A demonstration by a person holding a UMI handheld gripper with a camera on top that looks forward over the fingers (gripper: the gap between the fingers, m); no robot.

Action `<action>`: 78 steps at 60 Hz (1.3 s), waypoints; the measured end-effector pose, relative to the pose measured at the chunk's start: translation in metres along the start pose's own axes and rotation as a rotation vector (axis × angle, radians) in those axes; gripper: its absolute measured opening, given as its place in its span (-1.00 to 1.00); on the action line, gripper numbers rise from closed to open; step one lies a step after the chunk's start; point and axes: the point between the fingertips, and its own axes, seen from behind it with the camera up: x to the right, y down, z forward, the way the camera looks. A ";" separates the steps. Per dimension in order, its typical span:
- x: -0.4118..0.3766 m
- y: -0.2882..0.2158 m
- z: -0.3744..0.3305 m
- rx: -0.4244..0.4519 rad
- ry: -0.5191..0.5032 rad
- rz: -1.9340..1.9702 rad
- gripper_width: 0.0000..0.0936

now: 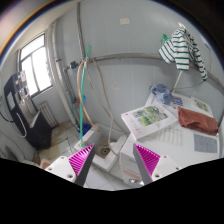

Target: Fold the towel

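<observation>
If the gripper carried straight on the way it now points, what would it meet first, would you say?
The gripper is open and holds nothing. Straight ahead, the gap between its fingers shows only floor and then the pale wall; the way looks free until there, though depth is hard to judge. The white table lies off to the side.

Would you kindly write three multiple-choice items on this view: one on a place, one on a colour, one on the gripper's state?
1. Where is the reddish-brown towel?
A. On the table, beyond the fingers
B. Between the fingers
C. On the window sill

2. What colours is the garment hanging on the wall?
A. Plain red
B. Green and white stripes
C. Yellow

3. How is the gripper?
A. Shut on the towel
B. Open, holding nothing
C. Shut on a bottle

Answers: 1 A, it lies on the tabletop by some packages; 2 B, the stripes show plainly; 3 B, a bare gap parts the pink pads.
</observation>
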 end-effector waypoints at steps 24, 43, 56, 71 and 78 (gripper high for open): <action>0.298 -0.102 0.111 0.059 0.364 -0.027 0.67; 0.381 -0.081 0.181 -0.011 0.376 0.080 -0.23; 0.395 -0.081 0.177 0.016 0.434 0.033 -0.94; 0.413 -0.136 0.110 0.154 0.375 0.108 -0.98; 0.479 -0.158 0.041 0.236 0.441 0.128 -0.97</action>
